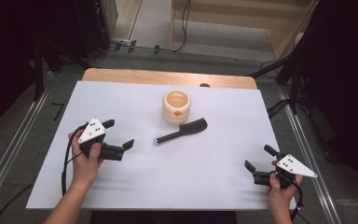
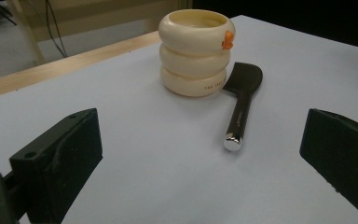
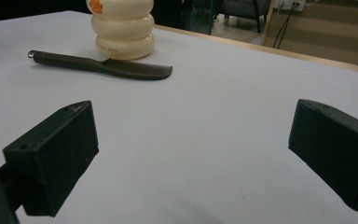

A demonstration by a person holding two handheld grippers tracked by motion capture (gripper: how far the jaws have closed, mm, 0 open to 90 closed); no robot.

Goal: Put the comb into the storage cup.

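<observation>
Between both wide-open, empty hand-held grippers, left (image 1: 120,134) and right (image 1: 257,163), lies the black comb (image 1: 182,130), well apart.

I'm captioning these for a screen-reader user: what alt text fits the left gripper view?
A cream ribbed cup with an orange spot stands on a white table, a black comb lying beside it, handle toward the camera. The left gripper has its black jaws wide apart in the foreground, holding nothing.

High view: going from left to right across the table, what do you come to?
Left gripper → black comb → right gripper. The cream ringed cup stands just behind the comb, over its middle, so I leave it out of the order.
</observation>
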